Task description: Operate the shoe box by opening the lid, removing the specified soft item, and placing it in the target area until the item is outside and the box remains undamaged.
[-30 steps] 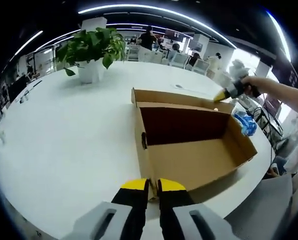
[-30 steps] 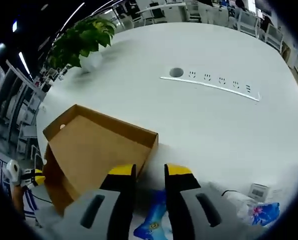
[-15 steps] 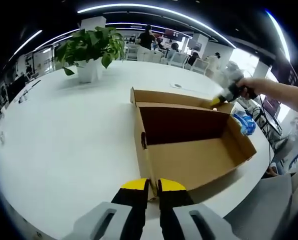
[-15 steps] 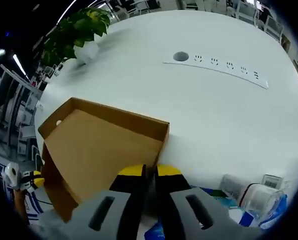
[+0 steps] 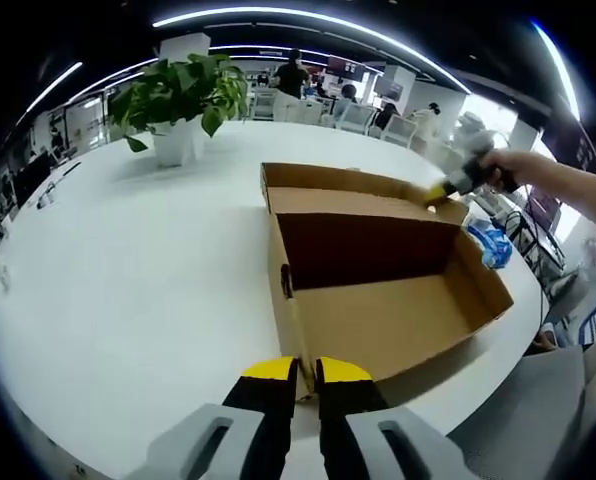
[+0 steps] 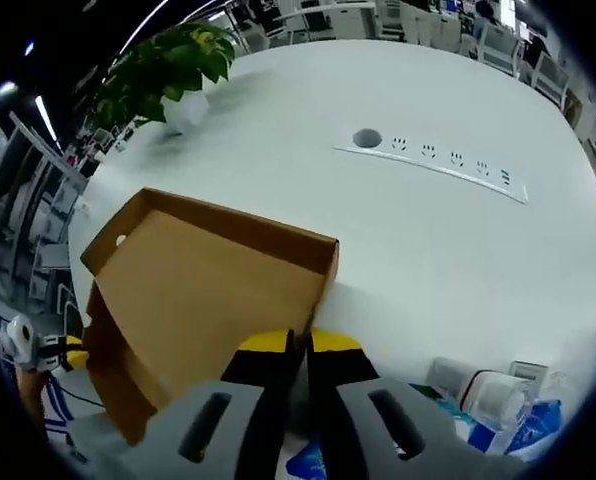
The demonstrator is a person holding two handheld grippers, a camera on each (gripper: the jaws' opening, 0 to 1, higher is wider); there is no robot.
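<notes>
1. Cardboard filled the middle of the left gripper view: the shoe box [image 5: 378, 290] lay open on the white table [image 5: 128, 270], its lid [image 5: 348, 190] hinged back. The left gripper [image 5: 300, 372] stayed closed on the near box wall, steadying it as it had a second before. Across the box, the right gripper [image 5: 440, 192] sat at the lid's far edge, and the lid stood slightly higher than a moment earlier.

2. In the right gripper view, the right gripper [image 6: 300, 342], whose jaws had been apart a second earlier, was pinched on the lid [image 6: 218, 290]. A blue packet [image 6: 313, 465], likely the soft item, lay on the table beside the box, so the task looked nearly complete.
</notes>
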